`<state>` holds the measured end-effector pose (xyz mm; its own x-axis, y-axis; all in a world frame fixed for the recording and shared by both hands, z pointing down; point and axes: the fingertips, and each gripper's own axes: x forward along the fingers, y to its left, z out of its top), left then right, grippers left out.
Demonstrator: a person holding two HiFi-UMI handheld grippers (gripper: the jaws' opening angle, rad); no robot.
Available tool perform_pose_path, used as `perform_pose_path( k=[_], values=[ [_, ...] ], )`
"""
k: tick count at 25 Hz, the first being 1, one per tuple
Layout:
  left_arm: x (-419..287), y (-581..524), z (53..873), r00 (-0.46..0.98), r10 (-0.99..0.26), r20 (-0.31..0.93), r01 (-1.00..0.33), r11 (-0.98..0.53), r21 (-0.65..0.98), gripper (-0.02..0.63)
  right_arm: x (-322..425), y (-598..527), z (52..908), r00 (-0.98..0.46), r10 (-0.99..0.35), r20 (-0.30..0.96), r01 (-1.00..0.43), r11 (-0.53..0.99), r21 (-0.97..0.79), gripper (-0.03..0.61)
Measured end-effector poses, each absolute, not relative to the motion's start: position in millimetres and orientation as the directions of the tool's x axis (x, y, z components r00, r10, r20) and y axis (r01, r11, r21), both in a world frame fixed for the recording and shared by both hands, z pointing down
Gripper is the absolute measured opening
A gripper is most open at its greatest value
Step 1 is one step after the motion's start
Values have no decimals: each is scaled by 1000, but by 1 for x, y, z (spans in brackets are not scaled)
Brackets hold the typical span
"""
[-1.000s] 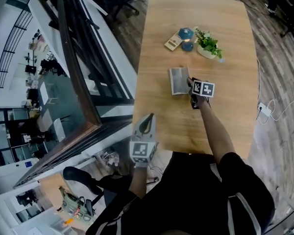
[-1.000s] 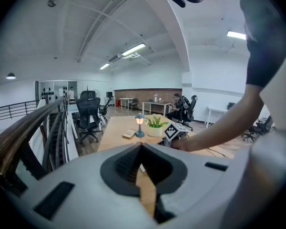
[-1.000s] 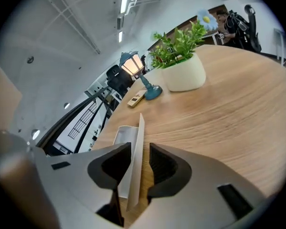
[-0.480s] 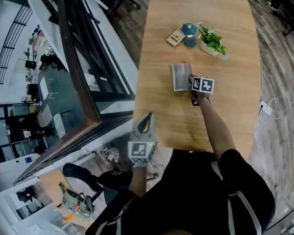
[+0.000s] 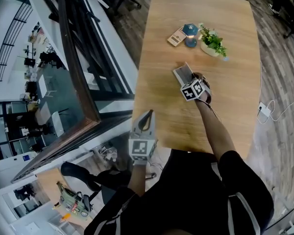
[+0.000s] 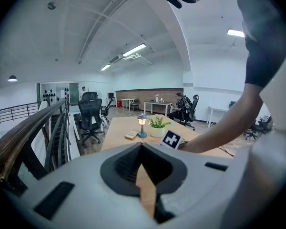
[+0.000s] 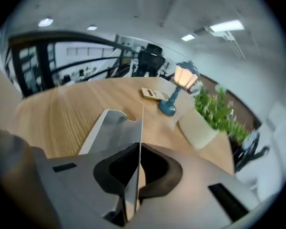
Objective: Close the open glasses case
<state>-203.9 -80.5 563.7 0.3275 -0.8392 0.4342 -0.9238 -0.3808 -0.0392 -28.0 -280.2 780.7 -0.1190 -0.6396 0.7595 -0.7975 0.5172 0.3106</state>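
Right gripper [image 7: 133,194] clenched on the thin flap [image 7: 139,128] of the grey, open glasses case [image 5: 183,72], apparently gripped there to fold it shut. The case lies mid-way along the pale wooden table [image 5: 225,106], near a small blue lamp [image 5: 188,33]. Left gripper [image 5: 146,124], jaws together on nothing, hangs idle beyond the table's near edge.

glasses case [image 5: 183,72] half hidden behind right gripper [image 5: 190,82] — plant [image 7: 214,109] blurred, card [image 5: 176,36] print unreadable
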Motion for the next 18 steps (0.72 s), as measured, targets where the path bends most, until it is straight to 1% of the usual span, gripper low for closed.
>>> perform_pose_path(
  k=[2, 4, 6, 7, 8, 9, 10, 12, 15, 16, 18],
  values=[
    [-204, -81, 565, 328, -837, 438, -924, -381, -37, -2, -33, -277, 777, -14, -702, 712, -592, 580, 560, 24],
    [-204, -83, 564, 332, -841, 428, -923, -384, -39, -2, -41, -272, 775, 42, -766, 642, -355, 589, 726, 42],
    [-203, -86, 564, 337, -843, 420, -922, -387, -37, -2, -53, -264, 775, 37, -810, 585, -170, 572, 802, 60],
    [-203, -86, 565, 338, -842, 421, -921, -388, -36, -2, -59, -259, 779, 27, -811, 584, -108, 579, 808, 61],
    [-203, -85, 567, 339, -839, 425, -920, -390, -37, -2, -62, -254, 785, 21, -800, 600, -60, 598, 799, 88],
    [-203, -85, 568, 340, -837, 430, -919, -393, -38, -2, -64, -250, 788, 16, -786, 618, -30, 617, 786, 109],
    [-203, -86, 569, 341, -834, 434, -917, -396, -39, -2, -65, -248, 788, 7, -774, 633, -20, 633, 774, 109],
    [-200, -87, 569, 347, -832, 434, -915, -401, -36, -2, -64, -247, 788, -17, -727, 686, -42, 686, 726, 123],
    [-194, -87, 569, 354, -828, 435, -914, -405, -28, -2, -61, -242, 789, -78, -576, 814, -129, 815, 564, 174],
    [-193, -87, 571, 357, -825, 437, -912, -409, -27, -2, -60, -239, 789, -96, -522, 848, -135, 851, 508, 189],
    [-190, -87, 573, 364, -820, 442, -909, -416, -24, -2, -61, -232, 789, -106, -444, 890, -72, 896, 439, 228]
  ],
)
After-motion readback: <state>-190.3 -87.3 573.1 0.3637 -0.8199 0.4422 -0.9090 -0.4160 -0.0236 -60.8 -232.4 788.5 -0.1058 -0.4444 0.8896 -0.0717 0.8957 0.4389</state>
